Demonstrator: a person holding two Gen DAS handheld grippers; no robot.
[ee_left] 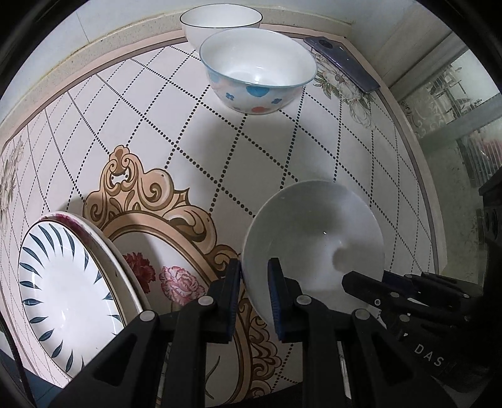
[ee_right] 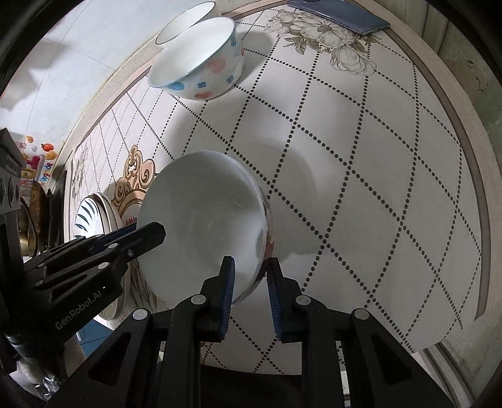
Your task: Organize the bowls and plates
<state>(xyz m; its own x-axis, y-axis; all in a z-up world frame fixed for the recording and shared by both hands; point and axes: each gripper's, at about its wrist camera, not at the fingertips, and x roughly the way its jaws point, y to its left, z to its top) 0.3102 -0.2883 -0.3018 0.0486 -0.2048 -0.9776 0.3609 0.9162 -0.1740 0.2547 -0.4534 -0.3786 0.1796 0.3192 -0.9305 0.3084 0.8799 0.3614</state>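
Holding a plain white bowl (ee_left: 313,244) between you, your left tongs (ee_left: 254,293) and right tongs (ee_right: 250,290) each straddled its rim from opposite sides, one finger inside and one outside. The bowl was tilted and raised above the tabletop (ee_left: 194,125), judging by its shadow. The left pair looked closed onto the rim; on the right, the outer pad seemed to stand slightly off the wall, though the angle made that hard to judge.

The tabletop was a pale surface crossed by a dotted diamond grid, with a gold scrollwork frame and red and pink flowers printed near its middle and grey flowers at the far corner. At the back, a bowl with blue and coral spots (ee_left: 258,69) stood just in front of a white bowl with a thin dark rim line (ee_left: 221,23), the two touching or nearly so. At your left edge, a plate with dark blue leaf strokes (ee_left: 67,292) lay on top of a larger plate with a red-marked rim (ee_left: 103,238). A dark blue phone (ee_left: 342,64) rested at the far right corner. Beyond it, pale wall and patterned glass showed.
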